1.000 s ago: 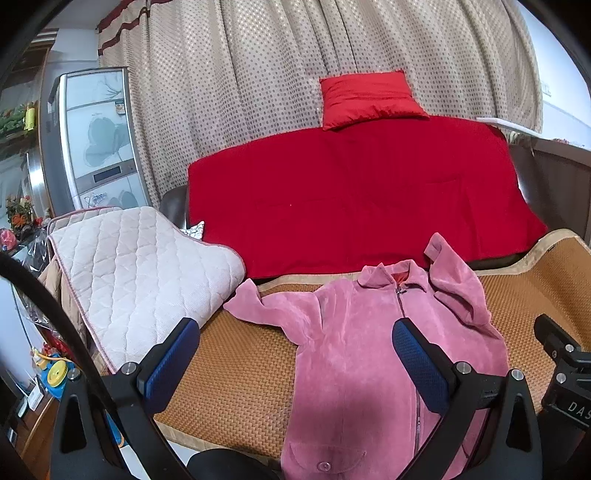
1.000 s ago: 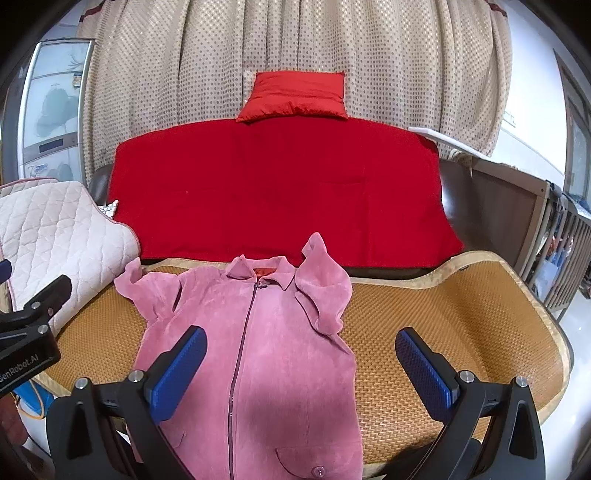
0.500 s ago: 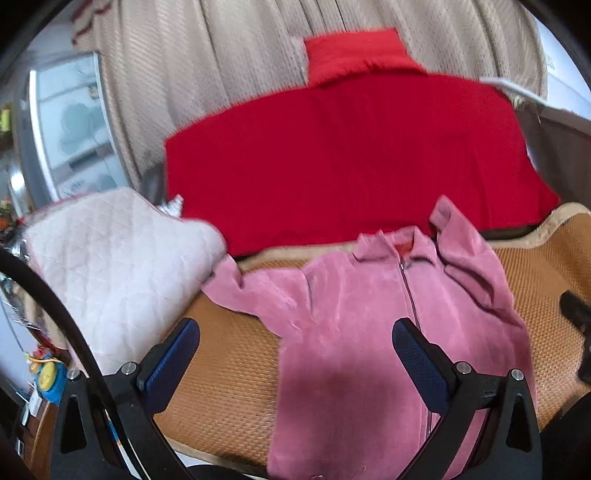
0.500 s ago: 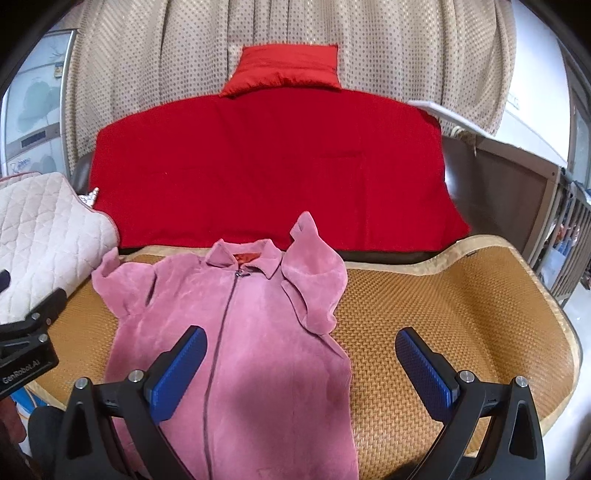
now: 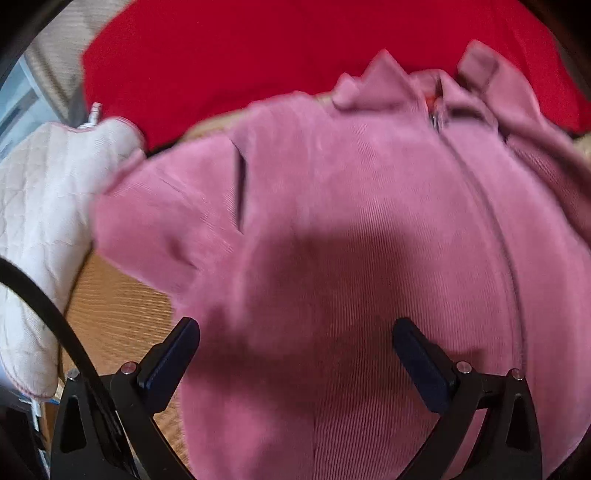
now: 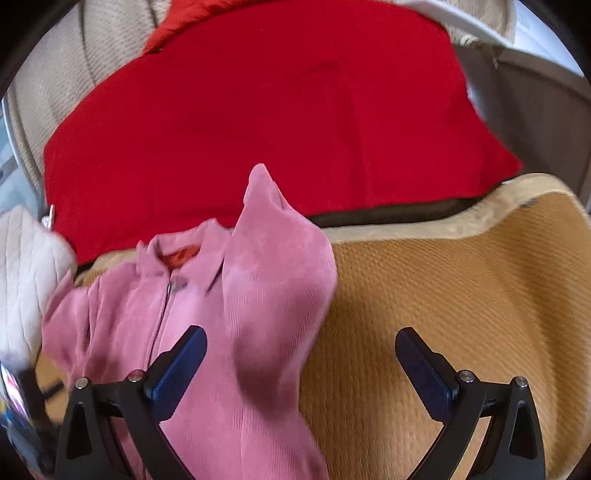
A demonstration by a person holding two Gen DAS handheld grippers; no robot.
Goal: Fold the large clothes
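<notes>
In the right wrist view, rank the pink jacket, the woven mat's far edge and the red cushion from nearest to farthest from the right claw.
1. Pink jacket: under the right claw, on its left side.
2. Woven mat's far edge: ahead, to the right.
3. Red cushion: farthest, top of the view, above the red blanket.

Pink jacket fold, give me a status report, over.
Left gripper open, low over pink jacket. Right gripper open by its folded-over sleeve. Nothing gripped yet. Quilted cushion touches the other sleeve.

A home living room: a sofa draped in a red blanket (image 6: 280, 122), a woven seat mat (image 6: 461, 288), a quilted cushion (image 5: 40, 206) and a dotted beige curtain (image 6: 55, 74) behind
</notes>
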